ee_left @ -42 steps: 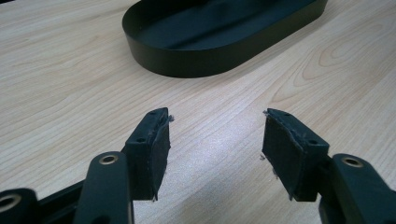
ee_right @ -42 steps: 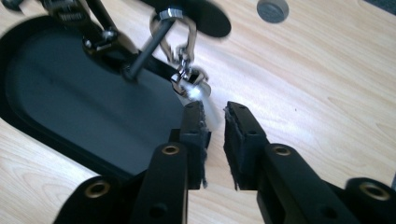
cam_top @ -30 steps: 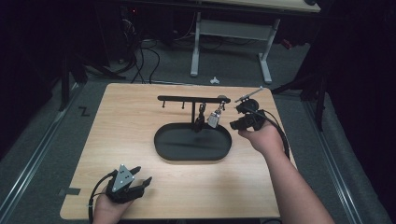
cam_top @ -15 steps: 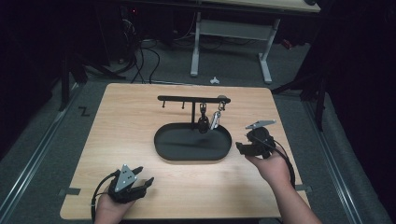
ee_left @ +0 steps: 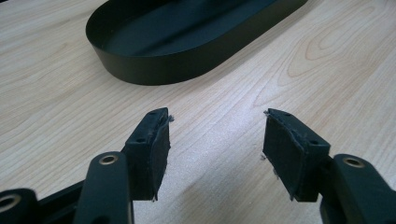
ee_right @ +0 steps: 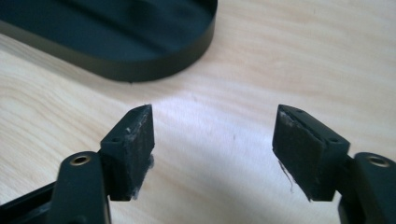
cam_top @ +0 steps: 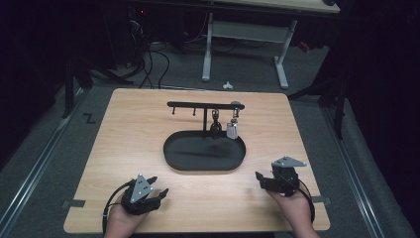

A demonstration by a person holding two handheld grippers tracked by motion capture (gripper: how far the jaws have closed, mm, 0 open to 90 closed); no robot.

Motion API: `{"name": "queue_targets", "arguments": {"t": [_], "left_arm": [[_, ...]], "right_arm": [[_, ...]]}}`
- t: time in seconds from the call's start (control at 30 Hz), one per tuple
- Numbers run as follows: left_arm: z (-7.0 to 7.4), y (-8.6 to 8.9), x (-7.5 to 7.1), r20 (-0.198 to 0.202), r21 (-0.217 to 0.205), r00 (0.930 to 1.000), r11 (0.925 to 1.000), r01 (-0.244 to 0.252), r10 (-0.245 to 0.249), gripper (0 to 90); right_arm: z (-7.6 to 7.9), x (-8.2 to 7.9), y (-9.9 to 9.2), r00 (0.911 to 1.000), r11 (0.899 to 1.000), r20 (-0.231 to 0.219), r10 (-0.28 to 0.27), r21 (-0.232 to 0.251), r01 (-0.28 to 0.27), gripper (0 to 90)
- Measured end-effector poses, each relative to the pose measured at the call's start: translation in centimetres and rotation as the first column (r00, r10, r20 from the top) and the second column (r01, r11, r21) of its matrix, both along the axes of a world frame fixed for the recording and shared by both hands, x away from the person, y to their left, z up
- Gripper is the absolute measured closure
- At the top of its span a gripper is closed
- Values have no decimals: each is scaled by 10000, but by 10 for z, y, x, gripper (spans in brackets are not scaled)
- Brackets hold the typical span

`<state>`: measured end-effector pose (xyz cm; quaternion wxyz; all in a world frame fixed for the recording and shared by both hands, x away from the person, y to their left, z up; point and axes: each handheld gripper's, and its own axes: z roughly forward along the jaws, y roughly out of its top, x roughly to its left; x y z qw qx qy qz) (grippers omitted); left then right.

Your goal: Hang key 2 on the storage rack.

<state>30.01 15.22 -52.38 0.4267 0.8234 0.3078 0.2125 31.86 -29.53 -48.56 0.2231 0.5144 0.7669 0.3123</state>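
I have both grippers resting near the black tray [cam_top: 173, 158], jaws apart and empty: left gripper [cam_top: 157, 192], right gripper [cam_top: 261, 177] (jaws just been opening). The silver padlock [cam_top: 231, 130] hangs from the rack [cam_top: 198, 105] behind the tray; hanging looks finished.

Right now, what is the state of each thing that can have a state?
Left gripper: open, nothing between its jaws, low over the table.
Right gripper: open, nothing between its jaws, which have just been opening.
Black oval tray: upright on the table, looks empty.
Hook rack: standing at the tray's back edge.
Silver padlock: hanging from the rack.
Dark item: hanging beside the padlock.
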Motion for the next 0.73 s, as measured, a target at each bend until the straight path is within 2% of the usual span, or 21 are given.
{"name": "queue_targets", "arguments": {"t": [0.1, 0.13, 0.2, 0.23, 0.27, 0.33, 0.37, 0.43, 0.53, 0.6, 0.67, 0.73], "left_arm": [[0, 1, -3, -140, -282, 9998, 9995, -136, 132, 412], [0, 1, -4, -168, -314, 9997, 9993, -191, 186, 411], [0, 0, -5, -190, -332, 9994, 9990, -303, 297, 411], [0, 0, -6, -231, -356, 9992, 9988, -327, 319, 410], [0, 0, -6, -240, -404, 9991, 9986, -354, 344, 409], [1, 0, -8, -203, -457, 9992, 9983, -354, 345, 407], [1, 0, -8, -175, -354, 9992, 9987, -373, 367, 406], [2, 0, -9, -73, -226, 9992, 9990, -392, 391, 405], [3, 2, -9, -109, -483, 9986, 9975, -525, 520, 404], [4, 2, -9, -75, -393, 9988, 9980, -487, 484, 404], [5, 3, -10, 41, -265, 9989, 9985, -474, 475, 401], [6, 5, -11, 14, -348, 9990, 9984, -442, 443, 401]], "right_arm": [[-15, -12, -6, 9999, 9998, 19, -115, 155, 115, 265], [-19, -17, -8, 9997, 9998, 197, -169, 104, 167, 268], [-27, -29, -14, 9952, 9994, 916, -347, 44, 345, 310], [-29, -32, -18, 9938, 9994, 1054, -345, 131, 333, 309], [-28, -33, -21, 9947, 9987, 943, -416, 315, 388, 289], [-24, -34, -28, 9899, 9977, 1283, -610, 382, 566, 299], [-23, -34, -31, 9877, 9967, 1397, -707, 488, 644, 301], [-23, -32, -33, 9867, 9951, 1426, -786, 702, 692, 300], [-27, -31, -33, 9887, 9951, 1268, -800, 680, 718, 303], [-30, -31, -32, 9902, 9942, 1120, -839, 762, 756, 304], [-32, -32, -30, 9921, 9958, 1035, -704, 652, 638, 305], [-31, -31, -26, 9930, 9972, 1018, -593, 509, 544, 302]]}}
